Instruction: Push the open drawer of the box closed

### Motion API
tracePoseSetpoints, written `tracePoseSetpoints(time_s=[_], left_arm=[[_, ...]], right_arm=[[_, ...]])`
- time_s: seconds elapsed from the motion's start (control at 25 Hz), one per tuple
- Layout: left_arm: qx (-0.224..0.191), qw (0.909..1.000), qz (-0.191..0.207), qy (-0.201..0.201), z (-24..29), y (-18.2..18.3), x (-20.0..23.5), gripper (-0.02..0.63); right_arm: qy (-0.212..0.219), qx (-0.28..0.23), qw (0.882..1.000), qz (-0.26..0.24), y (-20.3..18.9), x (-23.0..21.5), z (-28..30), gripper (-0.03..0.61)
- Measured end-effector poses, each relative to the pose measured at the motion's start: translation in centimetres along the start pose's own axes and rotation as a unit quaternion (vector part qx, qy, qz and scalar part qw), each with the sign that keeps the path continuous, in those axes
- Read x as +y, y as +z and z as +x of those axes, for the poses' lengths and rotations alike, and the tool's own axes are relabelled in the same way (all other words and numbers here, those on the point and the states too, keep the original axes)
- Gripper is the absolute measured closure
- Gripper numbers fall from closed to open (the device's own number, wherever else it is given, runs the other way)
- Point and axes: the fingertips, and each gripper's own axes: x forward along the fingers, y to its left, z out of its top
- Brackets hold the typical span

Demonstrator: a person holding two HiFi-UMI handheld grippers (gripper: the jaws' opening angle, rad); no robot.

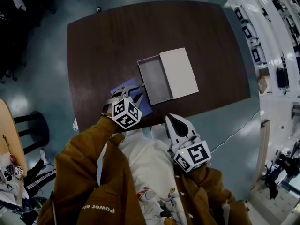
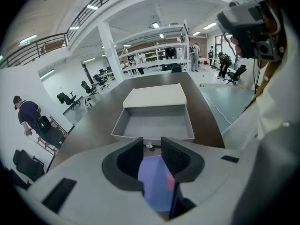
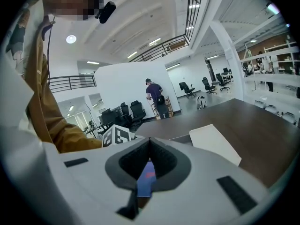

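Note:
A flat white box [image 1: 180,72] lies on the dark brown table [image 1: 103,46], and its grey drawer [image 1: 155,80] is pulled out towards me and empty. My left gripper [image 1: 139,93] hovers just before the drawer's front left corner, open, with nothing between its fingers. In the left gripper view the drawer [image 2: 154,125] lies straight ahead of the left gripper [image 2: 152,146], with a small knob [image 2: 148,146] on its front wall showing in the gap. My right gripper [image 1: 169,117] hangs shut off the table's near edge, by my body. In the right gripper view the right gripper [image 3: 150,142] has its tips touching and the box [image 3: 213,144] lies ahead to the right.
A blue-violet sheet [image 1: 143,109] lies on the table under my left gripper, at the near edge. A white cable [image 1: 234,130] trails on the floor beside the table's right side. Office chairs and a standing person [image 3: 154,95] are far off.

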Motion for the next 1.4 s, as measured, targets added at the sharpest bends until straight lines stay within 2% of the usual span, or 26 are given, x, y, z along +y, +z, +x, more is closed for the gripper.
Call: tracePoseSetpoints(time_s=[0.28,0.64,1.04,1.4], left_arm=[[0.049,0.9975,0.046,-0.022,4.0,-2.3,0.3,0.492],[0.091,0.9933,0.056,-0.043,7.7,-3.9,0.4,0.489],[0.096,0.9917,0.051,-0.069,10.0,-3.8,0.1,0.493],[0.099,0.9911,0.054,-0.071,10.5,-3.9,0.2,0.532]], right_arm=[[-0.018,0.002,1.0,0.005,-0.5,-0.8,0.0,0.577],[-0.036,0.002,0.999,0.01,-0.2,-1.8,-0.6,0.577],[-0.046,0.007,0.999,0.0,-0.5,-3.3,0.3,0.577],[-0.042,0.015,0.999,-0.006,-1.3,-3.8,1.9,0.577]])
